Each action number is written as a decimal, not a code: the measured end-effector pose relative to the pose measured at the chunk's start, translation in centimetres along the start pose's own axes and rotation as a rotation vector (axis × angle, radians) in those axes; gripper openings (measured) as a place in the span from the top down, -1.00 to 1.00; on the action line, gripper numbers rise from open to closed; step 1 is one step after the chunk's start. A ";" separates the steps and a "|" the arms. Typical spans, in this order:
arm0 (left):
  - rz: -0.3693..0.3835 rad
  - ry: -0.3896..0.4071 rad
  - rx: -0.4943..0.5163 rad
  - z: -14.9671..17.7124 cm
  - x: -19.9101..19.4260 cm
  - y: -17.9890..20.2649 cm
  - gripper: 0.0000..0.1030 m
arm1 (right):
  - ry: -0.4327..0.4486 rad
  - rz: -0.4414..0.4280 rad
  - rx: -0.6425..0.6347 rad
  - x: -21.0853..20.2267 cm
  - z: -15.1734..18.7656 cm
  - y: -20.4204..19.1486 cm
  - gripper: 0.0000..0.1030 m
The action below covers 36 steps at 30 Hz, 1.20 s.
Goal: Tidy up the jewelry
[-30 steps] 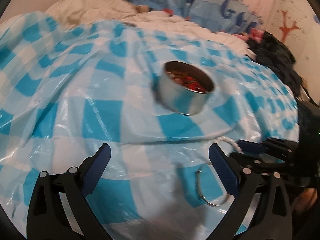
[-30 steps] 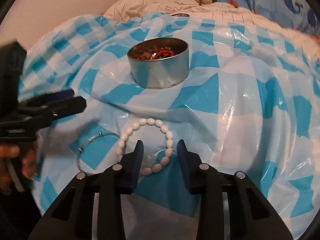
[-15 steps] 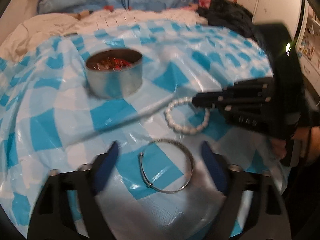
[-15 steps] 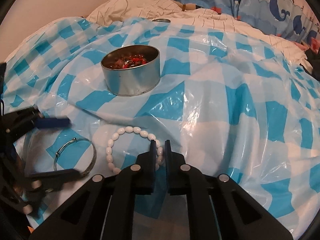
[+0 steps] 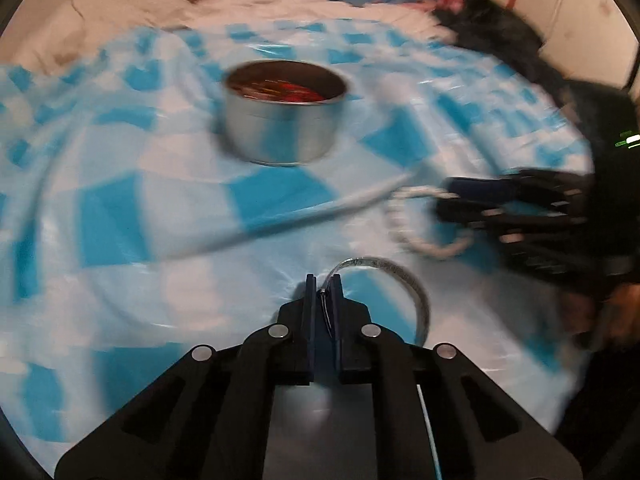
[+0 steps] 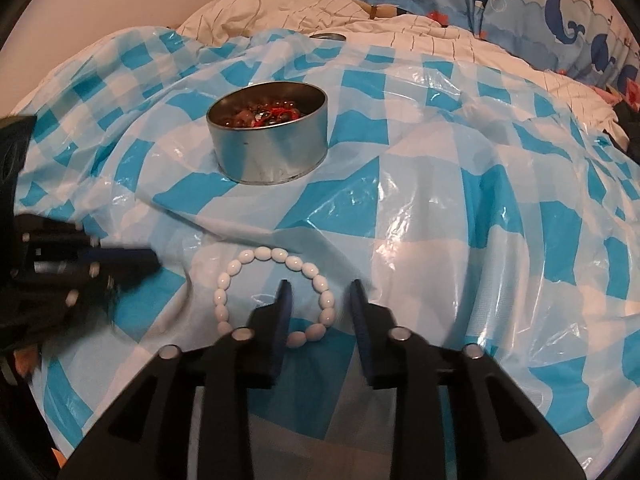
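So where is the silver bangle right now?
In the left wrist view the silver bangle lies low and centre on the checked sheet, pinched at its rim by the left gripper, just below the white bead bracelet.

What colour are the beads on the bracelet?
White, on the bead bracelet; clearest in the right wrist view.

Glossy crinkled plastic sheet (image 6: pixel 420 184), dull brushed metal tin (image 6: pixel 272 148), smooth glossy white bead bracelet (image 6: pixel 276 256), thin shiny metal bangle (image 5: pixel 404 276)
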<state>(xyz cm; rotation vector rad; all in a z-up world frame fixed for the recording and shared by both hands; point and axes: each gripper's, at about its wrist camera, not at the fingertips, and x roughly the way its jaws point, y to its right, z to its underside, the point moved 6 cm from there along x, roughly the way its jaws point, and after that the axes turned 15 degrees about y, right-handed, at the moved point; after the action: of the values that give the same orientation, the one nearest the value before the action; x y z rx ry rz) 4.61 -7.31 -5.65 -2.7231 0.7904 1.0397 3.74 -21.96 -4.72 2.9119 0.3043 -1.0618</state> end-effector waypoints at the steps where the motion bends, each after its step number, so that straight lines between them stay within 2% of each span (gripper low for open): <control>1: -0.060 0.006 0.038 -0.1 0.0 -0.4 0.89 | 0.004 -0.004 -0.008 -0.1 0.0 -0.2 0.77; 2: -0.119 0.013 0.074 -0.2 -0.1 -0.9 0.89 | 0.010 -0.013 -0.008 -0.2 -0.1 -0.3 0.80; 3: -0.132 0.018 0.071 -0.3 -0.2 -1.1 0.89 | 0.014 -0.028 -0.001 -0.3 -0.2 -0.5 0.80; 5: -0.111 0.030 0.021 -0.6 -0.5 -1.6 0.88 | 0.047 -0.080 0.013 -0.8 -0.7 -1.0 0.80; 7: -0.093 0.046 -0.021 -0.9 -0.8 -1.9 0.77 | 0.074 -0.060 -0.015 -1.1 -1.2 -1.4 0.62; 8: -0.095 0.052 -0.042 -1.0 -0.9 -2.2 0.46 | 0.071 -0.040 -0.031 -1.0 -1.1 -1.3 0.23; 9: -0.101 0.061 -0.055 -1.0 -1.1 -2.5 -0.03 | 0.064 -0.019 -0.042 -0.8 -0.9 -1.3 0.13; 10: -0.112 0.067 -0.064 -1.1 -1.0 -2.7 -0.23 | 0.044 -0.010 -0.048 -0.4 -0.6 -1.2 0.13; 11: -0.127 0.072 -0.072 -1.1 -0.7 -2.8 -0.37 | 0.019 -0.022 -0.048 -0.1 -0.2 -1.4 0.17; 12: -0.126 0.062 -0.077 -1.0 -0.4 -2.9 -0.38 | 0.010 -0.041 -0.046 0.1 0.0 -1.6 0.36; 13: -0.115 0.030 -0.075 -0.6 0.2 -2.8 -0.38 | 0.011 -0.059 -0.055 0.0 0.0 -2.0 0.47; 14: -0.113 0.009 -0.067 -0.2 0.5 -2.5 -0.43 | 0.013 -0.074 -0.070 -0.1 0.0 -2.5 0.70; 15: -0.118 0.003 -0.055 -0.1 0.7 -2.4 -0.49 | 0.017 -0.094 -0.085 -0.2 0.0 -2.9 0.77; 20: -0.131 -0.002 -0.069 0.0 0.8 -2.6 -0.63 | 0.079 -0.301 -0.118 -2.0 -0.5 -6.4 0.79; 22: -0.127 0.000 -0.076 0.0 0.8 -2.6 -0.63 | 0.078 -0.288 -0.118 -1.9 -0.6 -6.4 0.78; 23: -0.120 0.001 -0.073 0.0 0.8 -2.5 -0.62 | 0.072 -0.259 -0.117 -1.6 -0.5 -6.0 0.63; 24: -0.102 0.002 -0.064 0.0 0.8 -2.2 -0.43 | 0.058 -0.224 -0.117 -1.2 -0.3 -5.6 0.21; 25: -0.082 0.004 -0.049 0.1 0.6 -1.8 -0.24 | 0.042 -0.194 -0.116 -0.7 -0.1 -5.3 0.02; 26: -0.076 0.003 -0.035 0.1 0.5 -1.6 0.15 | 0.036 -0.190 -0.116 -0.6 0.1 -5.3 -0.06; 27: -0.070 -0.001 -0.026 0.0 0.4 -1.3 0.49 | 0.026 -0.194 -0.123 -0.4 0.3 -5.6 -0.06; 28: -0.073 0.003 -0.021 -0.3 0.1 -1.3 0.64 | 0.019 -0.188 -0.143 -0.1 0.5 -5.8 -0.04; 29: -0.072 0.014 -0.031 -0.5 -0.3 -1.5 0.86 | 0.016 -0.180 -0.156 0.0 0.6 -5.8 0.27; 30: -0.047 0.034 -0.070 -0.8 -0.7 -1.8 0.88 | 0.011 -0.160 -0.168 0.1 0.7 -5.6 0.59; 31: -0.013 0.061 -0.123 -1.2 -1.2 -2.2 0.88 | 0.013 -0.117 -0.178 0.1 0.6 -5.1 0.75; 33: 0.004 0.127 -0.207 -2.1 -2.2 -3.3 0.87 | 0.041 -0.004 -0.193 0.0 0.1 -3.4 0.82; 36: -0.038 0.162 -0.273 -2.4 -2.5 -4.7 0.87 | 0.076 0.046 -0.155 -0.4 -0.6 -2.0 0.82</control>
<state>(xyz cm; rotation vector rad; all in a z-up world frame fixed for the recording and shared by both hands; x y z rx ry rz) 6.87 -2.88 -2.51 -3.0724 0.6579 0.9944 3.44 -20.00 -3.99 2.8112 0.3052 -0.8803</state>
